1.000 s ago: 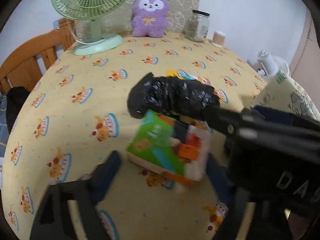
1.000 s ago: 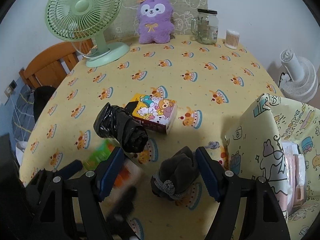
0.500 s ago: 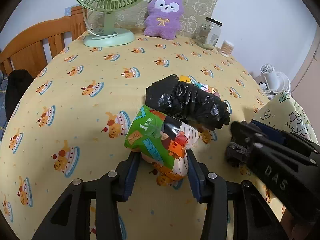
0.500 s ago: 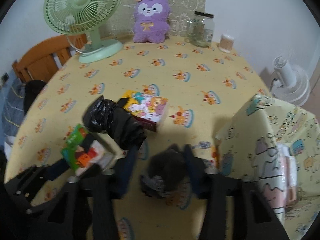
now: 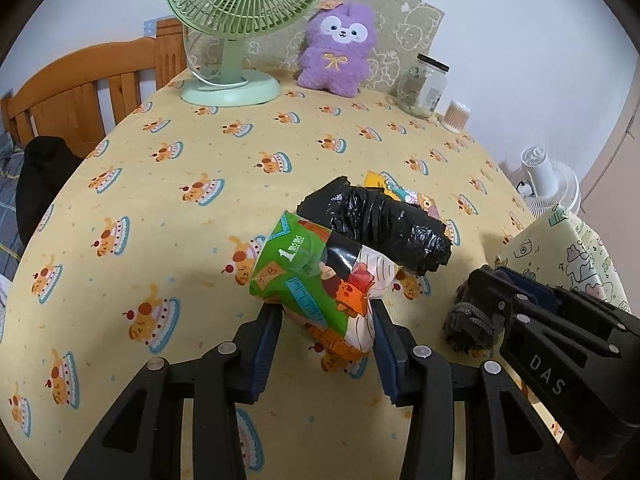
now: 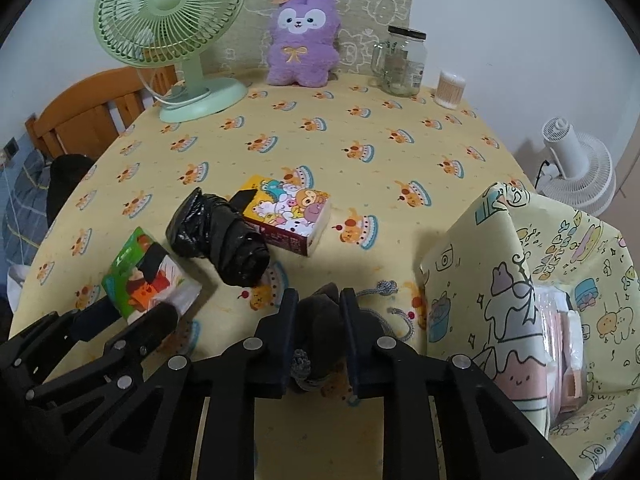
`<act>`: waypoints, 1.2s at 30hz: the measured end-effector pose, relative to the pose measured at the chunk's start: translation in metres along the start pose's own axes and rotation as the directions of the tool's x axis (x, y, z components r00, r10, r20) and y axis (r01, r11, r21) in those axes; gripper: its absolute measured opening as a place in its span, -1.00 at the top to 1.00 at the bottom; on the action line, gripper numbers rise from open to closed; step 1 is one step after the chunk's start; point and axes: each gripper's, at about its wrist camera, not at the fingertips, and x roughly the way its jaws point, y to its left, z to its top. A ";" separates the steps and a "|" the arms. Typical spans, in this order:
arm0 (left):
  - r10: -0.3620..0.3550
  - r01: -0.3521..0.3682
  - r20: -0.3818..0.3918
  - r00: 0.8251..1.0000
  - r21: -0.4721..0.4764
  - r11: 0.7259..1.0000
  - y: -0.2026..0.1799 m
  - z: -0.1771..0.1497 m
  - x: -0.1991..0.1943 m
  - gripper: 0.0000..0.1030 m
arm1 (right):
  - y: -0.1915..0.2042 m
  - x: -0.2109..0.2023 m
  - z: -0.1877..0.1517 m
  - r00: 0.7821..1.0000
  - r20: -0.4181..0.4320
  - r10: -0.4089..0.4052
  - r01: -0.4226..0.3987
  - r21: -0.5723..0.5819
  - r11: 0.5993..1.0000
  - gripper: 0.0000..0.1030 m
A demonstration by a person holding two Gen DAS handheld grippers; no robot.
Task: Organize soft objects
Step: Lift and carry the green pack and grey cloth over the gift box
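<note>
A green printed tissue pack [image 5: 316, 276] is squeezed between the blue pads of my left gripper [image 5: 326, 312] and sits tilted over the yellow tablecloth [image 5: 160, 208]. Just behind it lie a black plastic roll [image 5: 380, 228] and a cartoon-print tissue pack [image 6: 288, 216]. My right gripper [image 6: 318, 296] is closing its jaws on a dark grey drawstring pouch [image 6: 320, 320], and the pads press into its sides. The pouch's grey cord [image 6: 380, 288] trails to the right. The pouch [image 5: 468, 320] also shows in the left wrist view.
A cartoon-print fabric storage bag [image 6: 500, 280] stands open at the right with pink packs inside. At the table's far edge are a green fan [image 6: 172, 20], a purple plush [image 6: 300, 40], a glass jar [image 6: 400, 60] and a swab tub [image 6: 450, 88]. A wooden chair [image 6: 80, 112] is left.
Both grippers went from wide open to closed: the left onto the green tissue pack, which tipped up, the right onto the grey pouch, now pinched narrow.
</note>
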 end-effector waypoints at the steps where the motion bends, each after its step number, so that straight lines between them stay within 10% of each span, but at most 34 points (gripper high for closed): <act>1: 0.000 0.000 0.002 1.000 -0.001 1.000 0.000 0.000 -0.001 0.14 | 0.001 -0.001 0.000 1.000 0.003 0.003 -0.003 0.000 1.000 0.56; 36: 0.029 -0.031 0.111 0.993 0.019 0.999 -0.031 0.012 -0.051 0.14 | -0.013 -0.070 0.011 0.986 0.150 0.079 -0.080 -0.001 0.997 0.57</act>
